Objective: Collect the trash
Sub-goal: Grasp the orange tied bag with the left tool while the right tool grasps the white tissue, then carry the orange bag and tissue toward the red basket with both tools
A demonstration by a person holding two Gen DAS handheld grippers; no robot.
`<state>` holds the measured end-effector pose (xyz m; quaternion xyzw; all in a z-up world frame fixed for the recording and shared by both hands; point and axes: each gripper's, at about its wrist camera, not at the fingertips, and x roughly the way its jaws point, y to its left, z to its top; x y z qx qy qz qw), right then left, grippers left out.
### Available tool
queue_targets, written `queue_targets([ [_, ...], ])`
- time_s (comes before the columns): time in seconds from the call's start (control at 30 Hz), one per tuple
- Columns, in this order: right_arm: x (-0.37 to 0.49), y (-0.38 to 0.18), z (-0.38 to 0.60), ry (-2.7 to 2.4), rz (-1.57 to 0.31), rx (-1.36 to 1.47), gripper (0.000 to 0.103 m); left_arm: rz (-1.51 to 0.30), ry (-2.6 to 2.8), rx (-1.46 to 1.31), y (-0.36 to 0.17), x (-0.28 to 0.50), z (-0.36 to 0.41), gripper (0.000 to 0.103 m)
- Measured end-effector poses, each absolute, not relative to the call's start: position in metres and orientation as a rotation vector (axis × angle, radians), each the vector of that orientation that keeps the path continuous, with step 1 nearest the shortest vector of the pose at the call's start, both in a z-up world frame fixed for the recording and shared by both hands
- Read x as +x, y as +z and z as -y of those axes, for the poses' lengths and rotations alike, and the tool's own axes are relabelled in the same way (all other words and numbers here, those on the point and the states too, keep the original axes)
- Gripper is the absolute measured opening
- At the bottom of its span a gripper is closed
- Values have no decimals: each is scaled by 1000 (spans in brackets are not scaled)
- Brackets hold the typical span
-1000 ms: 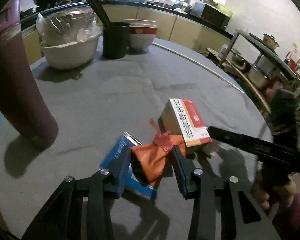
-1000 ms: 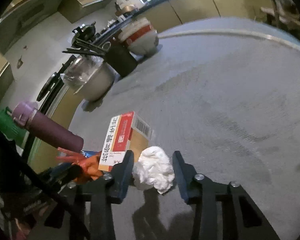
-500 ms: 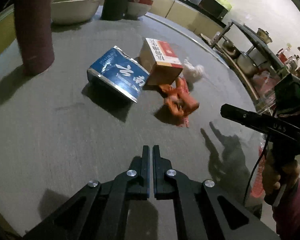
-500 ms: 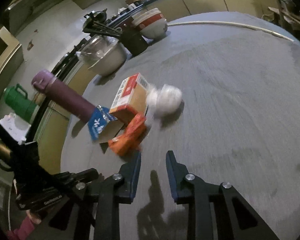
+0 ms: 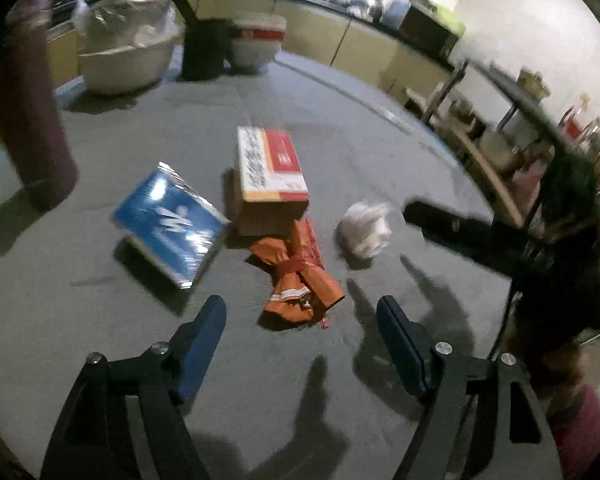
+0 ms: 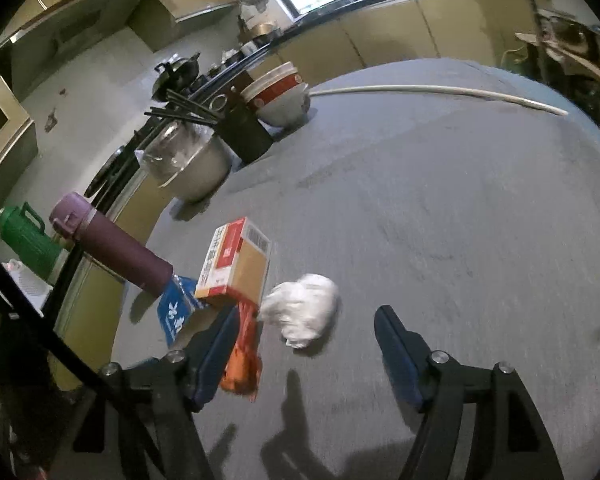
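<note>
At the worktop's far edge a black cup holds chopsticks and a plastic-covered bowl sits beside it. Both grippers, shut half a second ago, now spread their fingers wide: left gripper facing the orange wrapper, right gripper facing the white paper wad

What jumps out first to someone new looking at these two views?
A small pile of trash mid-table: a red-and-white carton with a blue packet to its left, an orange wrapper in front of it, and a crumpled white tissue lying apart. Both hand-held grippers, left and right, are open and empty just short of the pile. A purple flask stands behind.
</note>
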<state>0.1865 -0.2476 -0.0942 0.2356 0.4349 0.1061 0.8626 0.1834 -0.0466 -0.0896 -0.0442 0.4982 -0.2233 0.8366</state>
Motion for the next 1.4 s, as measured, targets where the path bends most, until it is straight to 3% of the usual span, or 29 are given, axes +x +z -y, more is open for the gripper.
queue_targets([
  [0.13,213,-110,242,262,-977,491,52,-1069,-427,-62,-109,195,64,78],
  [0.17,220,-115,240,260,-1001,486,51,-1075,-423,-67,-114,198,66,70],
  [0.2,225,-121,239,259,-1020,483,49,-1083,-418,-66,-117,199,66,53],
  [0.3,228,-128,232,284,-1025,487,42,-1075,-409,-35,-120,201,66,44],
  [0.8,119,-72,253,255,-854,532,39,-995,-420,-22,-79,127,34,42],
  [1.17,13,-18,261,204,-699,486,39,-795,-356,178,-19,68,61,42],
  [1.4,-31,-10,274,165,-661,494,39,-711,-342,265,0,39,81,42],
])
